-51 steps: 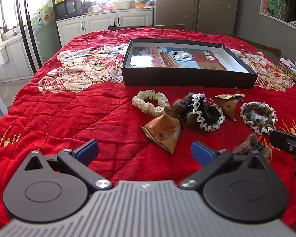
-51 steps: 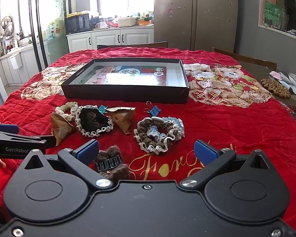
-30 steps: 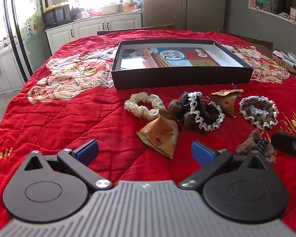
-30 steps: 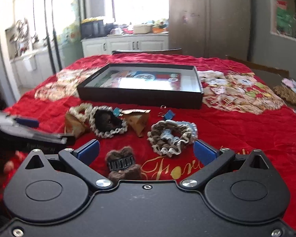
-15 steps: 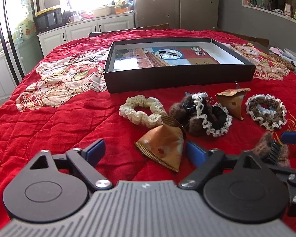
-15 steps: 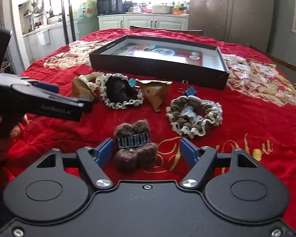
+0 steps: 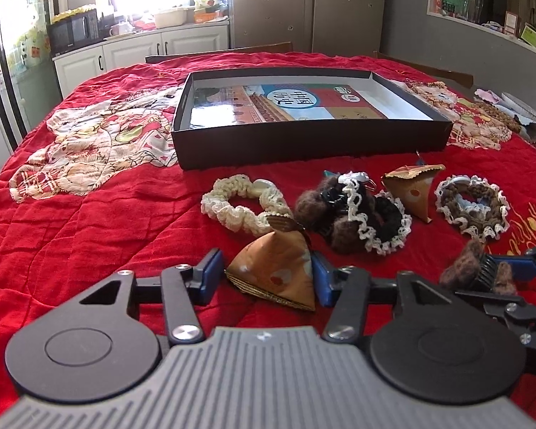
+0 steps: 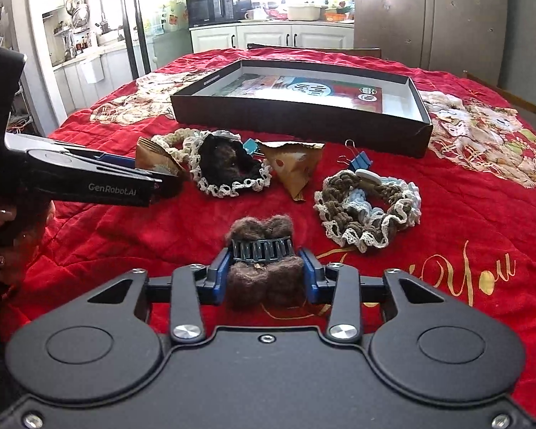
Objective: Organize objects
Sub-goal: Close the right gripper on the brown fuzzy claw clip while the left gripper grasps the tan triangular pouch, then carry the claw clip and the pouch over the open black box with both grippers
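Red quilted cloth [image 7: 89,221] underfoot, black shallow box [image 7: 303,143] beyond. Left gripper [image 7: 264,279], jaws just closing, now flanking the tan pyramid-shaped paper pouch [image 7: 275,271], blue pads at its sides. Right gripper [image 8: 264,275], likewise closing, pressing the brown fuzzy hair claw clip [image 8: 264,268] lying on the cloth.

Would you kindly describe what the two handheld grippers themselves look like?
Both are matte black, with two round discs and silver screws. The left gripper has blue finger pads and a ribbed grey base; its side reads GenRobot.AI in white. The right gripper has blue pads and a smooth black base. No cables or sleeves show.
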Motion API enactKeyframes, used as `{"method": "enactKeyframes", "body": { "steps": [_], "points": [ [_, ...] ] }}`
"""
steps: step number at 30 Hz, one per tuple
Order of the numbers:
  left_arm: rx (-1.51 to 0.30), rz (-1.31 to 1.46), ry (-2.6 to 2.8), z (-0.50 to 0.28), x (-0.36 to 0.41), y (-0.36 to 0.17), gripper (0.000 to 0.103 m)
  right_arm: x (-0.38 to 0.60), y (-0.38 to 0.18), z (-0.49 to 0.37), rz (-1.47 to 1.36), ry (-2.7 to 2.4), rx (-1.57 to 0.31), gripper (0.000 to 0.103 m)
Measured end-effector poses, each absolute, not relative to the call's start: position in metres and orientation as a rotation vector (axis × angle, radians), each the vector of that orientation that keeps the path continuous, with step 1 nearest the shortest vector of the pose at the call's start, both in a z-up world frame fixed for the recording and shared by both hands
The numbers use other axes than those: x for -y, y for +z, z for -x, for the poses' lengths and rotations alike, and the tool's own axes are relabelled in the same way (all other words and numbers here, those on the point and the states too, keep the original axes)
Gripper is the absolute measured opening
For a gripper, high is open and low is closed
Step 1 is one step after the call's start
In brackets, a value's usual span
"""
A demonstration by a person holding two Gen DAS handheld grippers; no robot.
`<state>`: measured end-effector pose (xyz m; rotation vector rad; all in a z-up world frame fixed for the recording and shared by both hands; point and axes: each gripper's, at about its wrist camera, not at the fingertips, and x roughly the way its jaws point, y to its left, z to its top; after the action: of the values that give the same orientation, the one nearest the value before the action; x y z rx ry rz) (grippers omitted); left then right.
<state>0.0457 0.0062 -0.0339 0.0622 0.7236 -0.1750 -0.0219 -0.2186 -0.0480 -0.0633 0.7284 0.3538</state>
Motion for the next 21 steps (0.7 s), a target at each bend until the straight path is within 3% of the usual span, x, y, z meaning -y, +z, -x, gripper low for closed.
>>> {"method": "enactKeyframes", "body": {
  "steps": [21],
  "points": [
    [-0.677, -0.025, -0.241, -0.042, -0.015, 0.002, 0.049, 0.231, -0.013, 0.01, 0.065, 0.349, -0.637, 0.036]
  ]
}}
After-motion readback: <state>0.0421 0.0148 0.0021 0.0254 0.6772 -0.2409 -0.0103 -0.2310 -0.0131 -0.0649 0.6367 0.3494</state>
